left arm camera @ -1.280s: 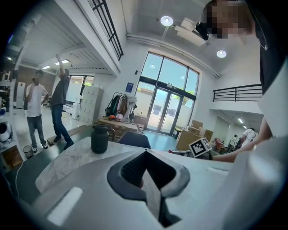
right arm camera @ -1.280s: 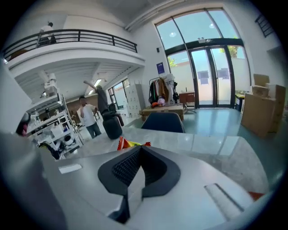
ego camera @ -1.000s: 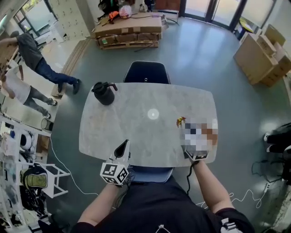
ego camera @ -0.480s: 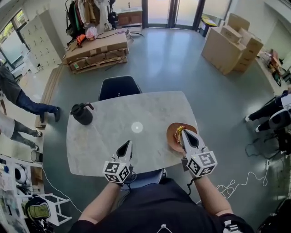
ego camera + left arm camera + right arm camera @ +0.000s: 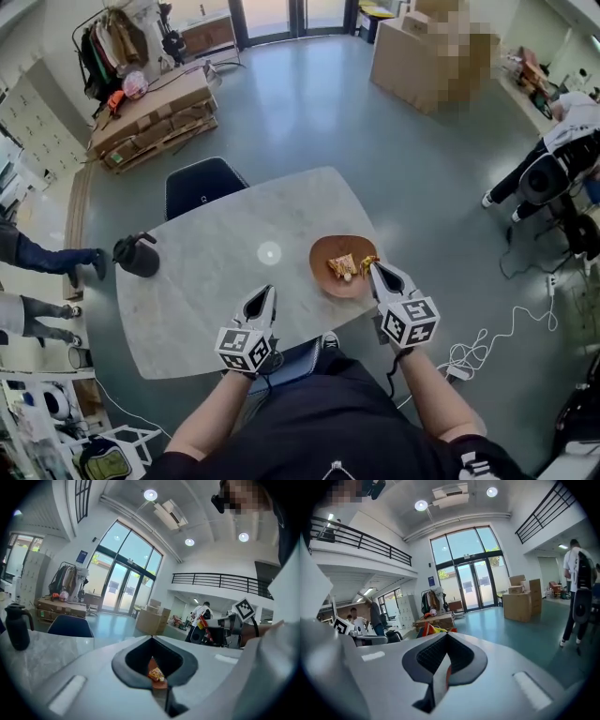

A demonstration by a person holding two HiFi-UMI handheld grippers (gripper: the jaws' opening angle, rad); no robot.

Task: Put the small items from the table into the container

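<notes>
Head view — right claw (image 5: 373,270) brings packet (image 5: 367,263) to plate (image 5: 325,283).

Blk jug (image 5: 138,255), dark chair (image 5: 200,185), cardboard on pallets (image 5: 155,117), clothes rack (image 5: 117,42), boxes at rear (image 5: 405,58)

Grey-green floor (image 5: 309,112) throughout; glass doors (image 5: 281,14) at top, boxes (image 5: 412,56) upper right, pallets (image 5: 155,117) upper left, chair (image 5: 202,183) below them.

Your left gripper (image 5: 151,638) has its jaws closed tip to tip, gripping nothing. Through the gap behind the tips you see a yellow snack packet (image 5: 155,673) lying on a brown plate (image 5: 153,663). A black jug (image 5: 18,625) stands far left on the table (image 5: 47,653).
</notes>
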